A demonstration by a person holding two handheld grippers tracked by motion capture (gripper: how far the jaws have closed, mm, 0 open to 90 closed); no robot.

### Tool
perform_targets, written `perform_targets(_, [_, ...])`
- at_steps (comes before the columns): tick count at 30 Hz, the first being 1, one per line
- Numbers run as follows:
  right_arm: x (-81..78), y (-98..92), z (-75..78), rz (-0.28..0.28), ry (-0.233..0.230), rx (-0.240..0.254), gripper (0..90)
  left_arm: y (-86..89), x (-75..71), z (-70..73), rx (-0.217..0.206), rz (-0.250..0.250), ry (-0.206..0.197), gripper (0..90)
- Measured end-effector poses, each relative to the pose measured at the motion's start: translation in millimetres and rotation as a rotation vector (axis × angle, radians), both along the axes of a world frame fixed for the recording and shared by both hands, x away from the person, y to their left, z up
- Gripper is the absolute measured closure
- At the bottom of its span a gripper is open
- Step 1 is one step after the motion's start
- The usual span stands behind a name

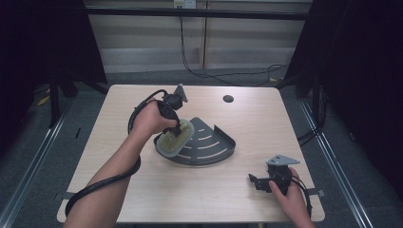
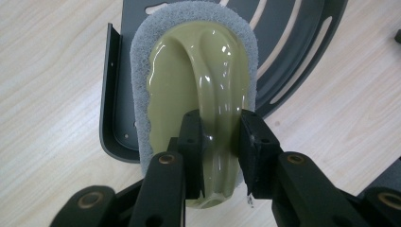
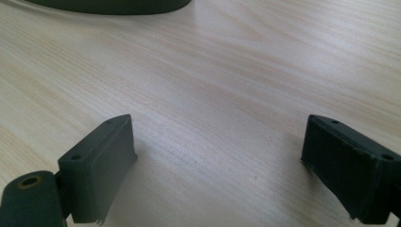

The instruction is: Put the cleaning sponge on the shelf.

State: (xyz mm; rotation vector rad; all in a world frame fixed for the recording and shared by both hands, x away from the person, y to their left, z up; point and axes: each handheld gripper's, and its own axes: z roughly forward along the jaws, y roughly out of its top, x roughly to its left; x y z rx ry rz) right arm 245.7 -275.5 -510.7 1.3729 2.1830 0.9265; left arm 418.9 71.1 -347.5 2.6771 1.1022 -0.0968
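An olive-green scrubber (image 2: pixel 198 80) with a glossy raised handle and a grey pad (image 2: pixel 140 56) lies over the left end of a dark grey quarter-round corner shelf (image 1: pixel 209 142). My left gripper (image 2: pixel 221 142) is shut on the scrubber's handle ridge, one jaw on each side; from the high view the scrubber (image 1: pixel 175 138) sits at the shelf's left edge under my left gripper (image 1: pixel 177 128). My right gripper (image 3: pixel 217 161) stands wide open just above bare wood, and the high view has this right gripper (image 1: pixel 255 181) near the table's front right.
The light wooden table (image 1: pixel 142 190) has a round cable hole (image 1: pixel 228 99) at the back. The shelf (image 2: pixel 302 38) has slotted openings and low upright walls. Black cables trail from both grippers. The shelf's rim (image 3: pixel 108 6) lies far ahead of the right gripper.
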Motion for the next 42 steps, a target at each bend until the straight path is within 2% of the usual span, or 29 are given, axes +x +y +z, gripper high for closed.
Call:
perform_targets(11, [0.0, 0.0, 0.0, 0.001, 0.0, 0.0, 9.7, -11.2, 11.2, -10.3, 0.009, -0.02, -0.009, 72.3])
perform_targets(15, [0.1, -0.2, -0.2, 0.002, -0.003, -0.002, 9.7, -15.8, 13.9, -13.5, 0.011, -0.042, -0.017, 72.2])
perform_targets(27, [0.0, 0.0, 0.0, 0.001, 0.0, 0.0, 9.7, -25.9, 21.4, -26.6, 0.007, -0.052, -0.013, 72.2])
perform_targets(42, [0.0, 0.0, 0.0, 0.0, 0.0, 0.0, 9.7, -26.0, 29.2, -45.5, 0.019, -0.057, -0.004, 72.1])
